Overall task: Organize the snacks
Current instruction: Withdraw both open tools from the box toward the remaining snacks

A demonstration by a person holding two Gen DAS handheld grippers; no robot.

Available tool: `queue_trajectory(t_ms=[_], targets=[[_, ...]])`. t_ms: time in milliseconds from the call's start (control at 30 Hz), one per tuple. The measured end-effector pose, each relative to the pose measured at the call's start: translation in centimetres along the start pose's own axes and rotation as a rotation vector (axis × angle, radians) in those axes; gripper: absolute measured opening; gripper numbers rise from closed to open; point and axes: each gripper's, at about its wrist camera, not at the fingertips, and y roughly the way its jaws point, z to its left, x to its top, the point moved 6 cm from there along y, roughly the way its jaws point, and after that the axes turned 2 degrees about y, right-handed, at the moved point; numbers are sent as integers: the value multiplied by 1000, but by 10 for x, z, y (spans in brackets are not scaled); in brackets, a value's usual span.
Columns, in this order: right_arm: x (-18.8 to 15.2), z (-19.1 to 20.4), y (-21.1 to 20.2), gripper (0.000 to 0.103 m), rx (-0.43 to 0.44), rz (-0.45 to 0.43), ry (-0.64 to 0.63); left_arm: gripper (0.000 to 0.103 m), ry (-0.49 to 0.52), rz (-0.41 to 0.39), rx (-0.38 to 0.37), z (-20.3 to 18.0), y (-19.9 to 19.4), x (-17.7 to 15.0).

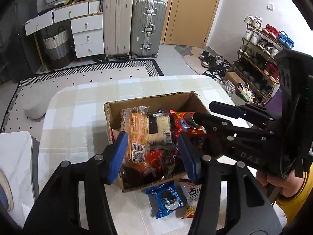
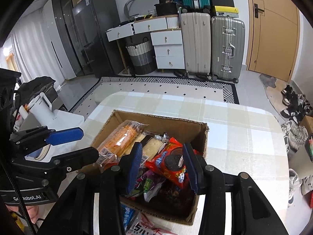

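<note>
An open brown cardboard box (image 2: 203, 135) sits on the pale checked tablecloth (image 2: 244, 129) and holds most of the snacks: a long orange clear-wrapped pack (image 1: 137, 133), a pale wafer bar with a black label (image 1: 158, 129) and a red cookie packet (image 2: 172, 162) on top of the pile. The right gripper (image 2: 161, 166) hovers over the box with its blue pads part-way open on either side of the red cookie packet, apparently not pressing it. The left gripper (image 1: 153, 157) is half open and empty above the box's near end. Still on the cloth just outside the near wall lie a blue cookie packet (image 1: 168, 197) and a white-and-red printed packet (image 1: 192, 192). The likely next step is collecting those two: approach low, grip each wrapper across its flat middle, lift clear of the box wall, and release over a gap so the pile does not spill.
</note>
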Motion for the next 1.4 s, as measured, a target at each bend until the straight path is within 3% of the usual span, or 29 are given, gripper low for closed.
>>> queue_trajectory(t_ms=[233,400,500,767,833,933,1200,1400], targets=[[5,14,-49,47,2,-87,-27,60,10,-60,17,-11,-46,-2],[6,30,-98,50,8,-180,-50,76,32,-121,45,-26,-89,-1],[4,36,-125,53,-5,-223,-55,78,40,-167,65,-32,-116,-1],[-13,61,-208,82,-9,-352,-96,83,32,-274,97,-50,-201,-20],[-21,72,-231,91,-28,-398,-125,86,31,-313,103,-53,-225,-29],[-37,89,-267,101,-78,-477,-192,103,14,-375,125,-50,-254,-42],[-82,118,-331,102,-38,-587,-189,102,-45,-493,153,-41,-333,-95],[-126,132,-345,102,-15,-621,-157,102,-42,-541,205,-48,-365,-149]])
